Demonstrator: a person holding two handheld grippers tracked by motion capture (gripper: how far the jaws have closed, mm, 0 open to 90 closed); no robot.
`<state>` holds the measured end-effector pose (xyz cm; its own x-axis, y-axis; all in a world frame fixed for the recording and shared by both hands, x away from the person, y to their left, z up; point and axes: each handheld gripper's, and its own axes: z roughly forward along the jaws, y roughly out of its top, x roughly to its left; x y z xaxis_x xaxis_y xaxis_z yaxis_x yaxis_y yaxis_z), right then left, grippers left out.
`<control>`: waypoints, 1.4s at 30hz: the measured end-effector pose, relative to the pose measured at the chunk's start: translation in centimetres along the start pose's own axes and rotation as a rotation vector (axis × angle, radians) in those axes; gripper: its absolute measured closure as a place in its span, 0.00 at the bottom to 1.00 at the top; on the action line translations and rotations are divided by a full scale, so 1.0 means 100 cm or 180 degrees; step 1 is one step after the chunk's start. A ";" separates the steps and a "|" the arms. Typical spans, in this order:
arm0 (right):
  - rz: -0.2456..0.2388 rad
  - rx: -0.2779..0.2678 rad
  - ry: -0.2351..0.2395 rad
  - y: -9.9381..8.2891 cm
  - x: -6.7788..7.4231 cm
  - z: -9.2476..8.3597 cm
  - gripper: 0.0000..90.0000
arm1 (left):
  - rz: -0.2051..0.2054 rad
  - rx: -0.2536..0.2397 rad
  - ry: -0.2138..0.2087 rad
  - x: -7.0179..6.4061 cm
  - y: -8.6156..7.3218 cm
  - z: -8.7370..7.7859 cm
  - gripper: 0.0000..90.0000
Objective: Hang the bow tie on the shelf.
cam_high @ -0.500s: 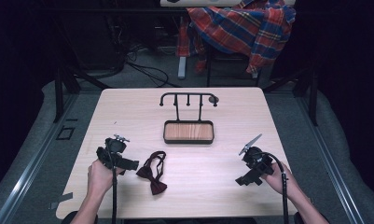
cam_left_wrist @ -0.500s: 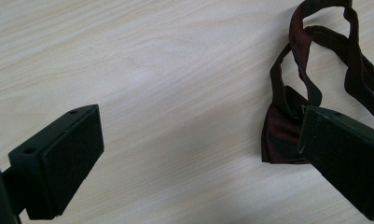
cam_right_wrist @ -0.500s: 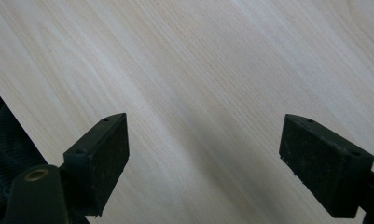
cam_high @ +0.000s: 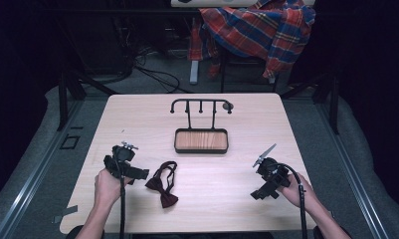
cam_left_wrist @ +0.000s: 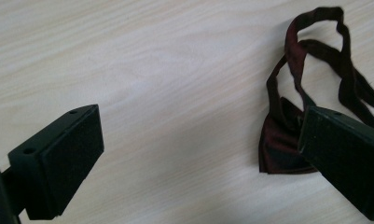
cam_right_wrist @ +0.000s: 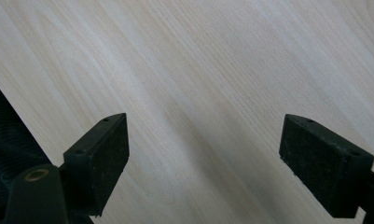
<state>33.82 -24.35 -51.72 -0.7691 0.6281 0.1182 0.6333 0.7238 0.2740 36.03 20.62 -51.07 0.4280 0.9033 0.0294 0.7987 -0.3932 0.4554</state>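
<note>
We see the left gripper (cam_high: 137,174) standing just beside the dark red bow tie (cam_high: 163,185), which lies flat on the wooden table (cam_high: 137,124), its strap looped toward the rack. Compared with half a second earlier, this gripper has barely shifted and the bow tie lies where it did; we judge the approach to be in its closing stage, with no grasp yet made. In the left gripper view its jaws are spread wide, one pad (cam_left_wrist: 72,163) over bare wood, the other overlapping the bow tie (cam_left_wrist: 280,149) without pressing it. The right gripper (cam_high: 261,191) rests well apart, jaws likewise spread over bare table (cam_right_wrist: 198,70). Beyond stands the hook rack with wooden tray (cam_high: 201,140), which we take as the likely destination.
</note>
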 end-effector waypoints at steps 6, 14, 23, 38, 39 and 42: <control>-0.0013 -0.0001 0.0026 0.001 0.001 0.003 0.18 | 0.0033 0.0002 -0.0026 -0.005 0.004 0.004 0.00; -0.0067 0.0062 0.0011 0.003 0.001 0.003 0.18 | 0.0114 -0.0026 -0.0055 -0.011 0.009 0.008 0.00; -0.0035 0.0042 0.0018 0.002 0.001 0.004 0.18 | 0.0211 0.0038 -0.0089 -0.020 0.018 0.018 0.00; -0.0064 0.0089 0.0010 0.003 0.002 0.005 0.18 | 0.0399 0.0091 -0.0077 -0.038 0.034 0.036 0.08; -0.0061 0.0091 0.0013 0.002 0.002 0.005 0.18 | 0.0415 0.0069 -0.0096 -0.039 0.035 0.036 0.12; -0.0054 0.0076 0.0021 0.002 0.002 0.005 0.18 | 0.0490 0.0033 -0.0147 -0.044 0.037 0.036 0.21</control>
<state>33.85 -24.00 -52.08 -0.7803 0.6138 0.1201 0.6219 0.7410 0.2531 38.64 14.61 -52.77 0.5645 0.8234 0.0570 0.7264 -0.5284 0.4395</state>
